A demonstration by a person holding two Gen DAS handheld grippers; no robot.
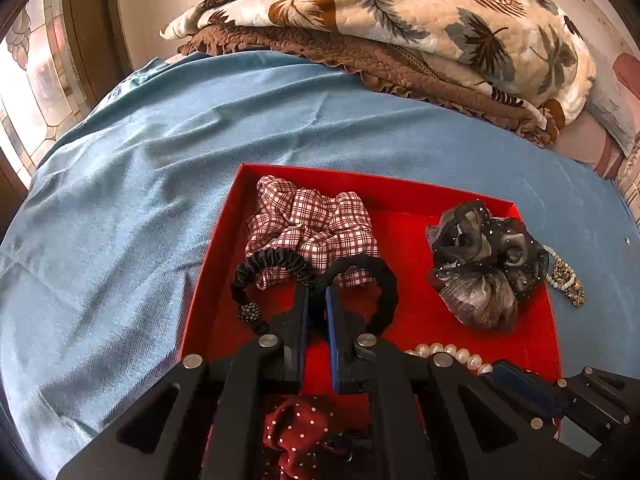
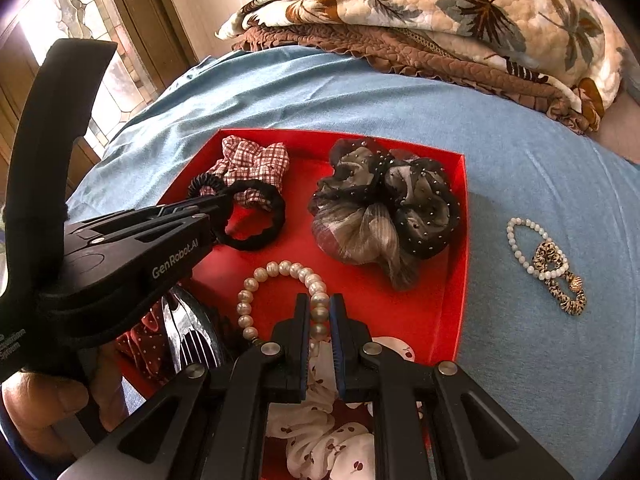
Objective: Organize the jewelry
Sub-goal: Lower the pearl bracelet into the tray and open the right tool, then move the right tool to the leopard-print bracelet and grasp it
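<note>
Red tray (image 2: 448, 280) on the blue bedsheet (image 1: 120, 200) holds scrunchies, where the left tongs (image 1: 318, 292) are clenched on a black hair tie (image 1: 384, 292) and the right tongs (image 2: 320, 304) grasp a pearl bracelet (image 2: 280, 270).

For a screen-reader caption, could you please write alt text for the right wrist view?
The right gripper, jaws closed on a pearl bead bracelet, reaches into a shallow red cardboard tray on a blue cloth. The left gripper holds a plain black fabric hair tie beside a sheer black-and-grey studded scrunchie; two smaller bracelets lie outside the tray.
</note>
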